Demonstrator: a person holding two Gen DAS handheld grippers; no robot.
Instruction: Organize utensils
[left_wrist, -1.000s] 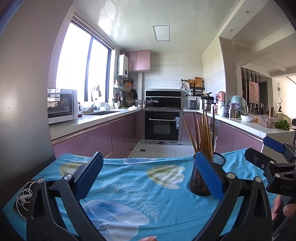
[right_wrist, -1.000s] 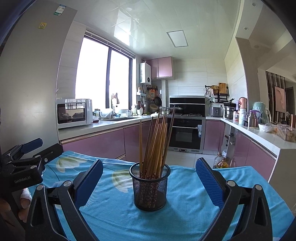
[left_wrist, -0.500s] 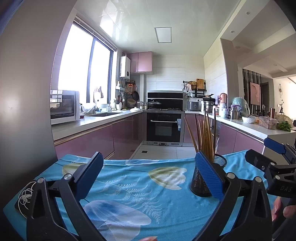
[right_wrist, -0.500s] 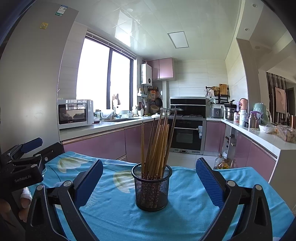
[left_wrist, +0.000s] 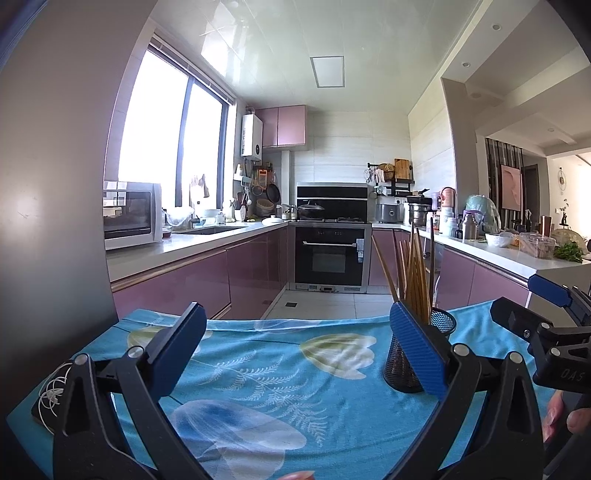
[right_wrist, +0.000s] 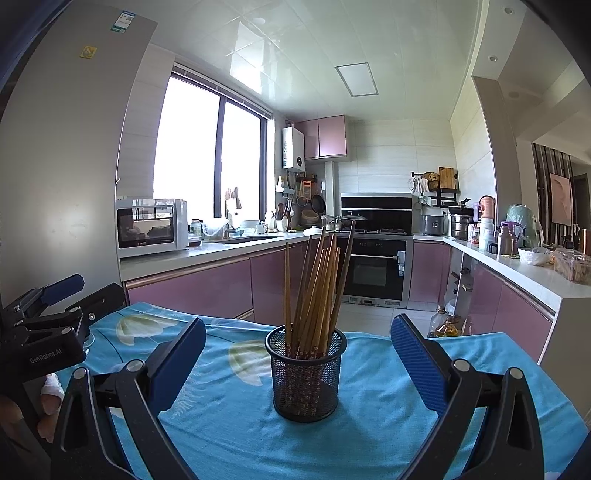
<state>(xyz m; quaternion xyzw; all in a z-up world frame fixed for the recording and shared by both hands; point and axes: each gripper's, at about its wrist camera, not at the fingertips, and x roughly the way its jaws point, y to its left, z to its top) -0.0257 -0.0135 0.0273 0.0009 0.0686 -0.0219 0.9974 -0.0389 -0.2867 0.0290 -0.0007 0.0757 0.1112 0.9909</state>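
Left gripper (left_wrist: 297, 349), right gripper (right_wrist: 297, 360): jaws apart, empty.

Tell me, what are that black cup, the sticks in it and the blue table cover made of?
The cup looks like black wire mesh, probably coated metal: light shows through its grid. The chopsticks look like wood or bamboo, tan and matte, with dark red patterned lower ends. The table cover seems soft woven cloth: printed leaves, small wrinkles, a draped edge.

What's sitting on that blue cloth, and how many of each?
Mesh cup: 1
Bunch of chopsticks: 1, sticks too packed to count
White cord: 1
Total: 3
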